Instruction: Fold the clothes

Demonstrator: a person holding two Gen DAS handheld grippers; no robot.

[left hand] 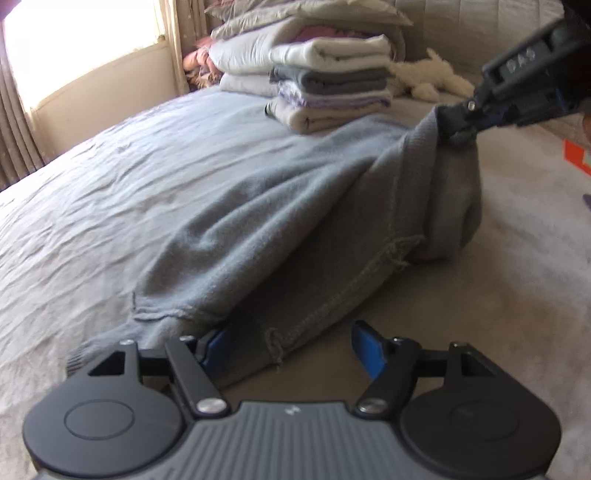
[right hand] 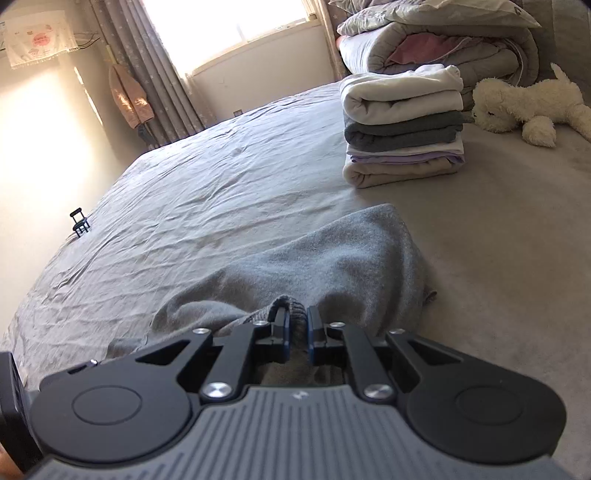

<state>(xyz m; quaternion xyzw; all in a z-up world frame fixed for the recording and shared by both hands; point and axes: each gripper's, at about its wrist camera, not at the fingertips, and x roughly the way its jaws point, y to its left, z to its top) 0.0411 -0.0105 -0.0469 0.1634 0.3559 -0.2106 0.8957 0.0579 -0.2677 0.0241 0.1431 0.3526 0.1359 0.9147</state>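
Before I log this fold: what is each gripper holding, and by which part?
The right gripper pinches the grey sweater by a bunched ribbed edge. The left gripper is open, holding nothing; the sweater's near edge lies between its fingers.

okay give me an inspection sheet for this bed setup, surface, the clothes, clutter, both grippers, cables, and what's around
Surface: bed with a wrinkled grey sheet, beige cover on its right part.
Job's things: grey sweater lying rumpled on the bed, one end lifted; stack of folded clothes behind it.
Clutter: white plush toy beside the stack; small black stand at the bed's far left edge; orange object at the left-wrist view's right edge, unclear.
Grippers: left gripper open, sweater edge between its fingers, not pressed; right gripper shut on the sweater's ribbed end.
Cables: nothing seen.
Surroundings: bright window with curtains, piled bedding, pink jacket hanging by the wall.
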